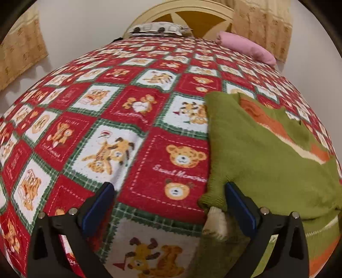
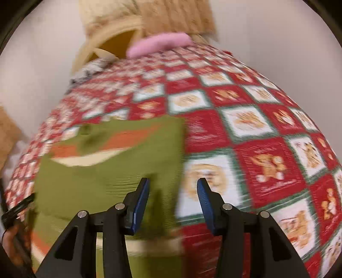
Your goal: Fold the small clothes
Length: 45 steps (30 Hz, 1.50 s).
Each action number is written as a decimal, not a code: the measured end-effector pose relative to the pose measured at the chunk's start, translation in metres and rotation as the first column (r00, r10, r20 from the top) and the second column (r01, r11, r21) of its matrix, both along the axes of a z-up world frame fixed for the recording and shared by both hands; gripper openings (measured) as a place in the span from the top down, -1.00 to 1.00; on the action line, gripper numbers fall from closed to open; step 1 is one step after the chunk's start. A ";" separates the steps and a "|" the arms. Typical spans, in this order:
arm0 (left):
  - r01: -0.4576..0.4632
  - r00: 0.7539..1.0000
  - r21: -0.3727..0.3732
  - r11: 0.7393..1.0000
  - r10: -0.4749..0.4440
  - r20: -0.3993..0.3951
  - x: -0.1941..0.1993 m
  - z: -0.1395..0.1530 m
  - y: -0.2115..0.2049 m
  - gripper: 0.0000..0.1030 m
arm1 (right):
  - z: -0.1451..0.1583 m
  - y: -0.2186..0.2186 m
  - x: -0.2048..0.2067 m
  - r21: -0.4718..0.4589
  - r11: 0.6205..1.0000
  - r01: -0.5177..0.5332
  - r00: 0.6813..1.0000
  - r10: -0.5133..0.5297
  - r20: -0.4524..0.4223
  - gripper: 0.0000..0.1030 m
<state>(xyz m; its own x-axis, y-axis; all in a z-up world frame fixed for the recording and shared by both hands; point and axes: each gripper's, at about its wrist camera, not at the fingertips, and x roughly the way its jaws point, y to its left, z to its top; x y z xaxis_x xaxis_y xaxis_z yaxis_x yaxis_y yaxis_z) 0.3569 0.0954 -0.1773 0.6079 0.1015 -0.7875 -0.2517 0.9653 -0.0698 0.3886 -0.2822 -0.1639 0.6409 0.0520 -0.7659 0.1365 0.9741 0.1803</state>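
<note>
A small green knit sweater (image 1: 263, 154) with orange and cream stripes lies partly folded on the bed. In the left wrist view it is at the right, and my left gripper (image 1: 168, 194) is open, its right finger at the sweater's left edge by a cream cuff (image 1: 215, 220). In the blurred right wrist view the sweater (image 2: 102, 171) is at the left. My right gripper (image 2: 173, 190) is open and empty over the sweater's right edge.
The bed is covered by a red, white and green teddy-bear quilt (image 1: 119, 119). A pink pillow (image 1: 245, 46) and a patterned pillow (image 1: 158, 28) lie by the cream headboard (image 1: 183, 12). Curtains hang at both sides.
</note>
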 end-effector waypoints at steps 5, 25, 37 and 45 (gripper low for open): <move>0.011 1.000 0.007 1.000 -0.011 -0.003 0.000 -0.002 -0.003 -1.00 | -0.016 0.007 0.009 -0.057 0.998 -0.034 0.998 0.031 -0.050 0.08; 0.040 0.999 -0.074 0.996 -0.040 0.006 -0.001 -0.005 0.003 -1.00 | -0.024 -0.001 0.010 -0.158 0.984 0.084 0.993 -0.096 -0.068 0.05; 0.038 0.999 -0.026 0.999 -0.038 0.007 -0.001 -0.004 -0.002 -1.00 | 0.014 0.011 0.001 -0.202 0.975 0.088 0.996 -0.085 0.022 0.03; 0.038 0.999 -0.003 0.999 -0.038 0.006 -0.001 -0.004 -0.005 -1.00 | -0.021 0.014 0.050 -0.084 0.996 0.040 0.995 -0.047 -0.084 -0.08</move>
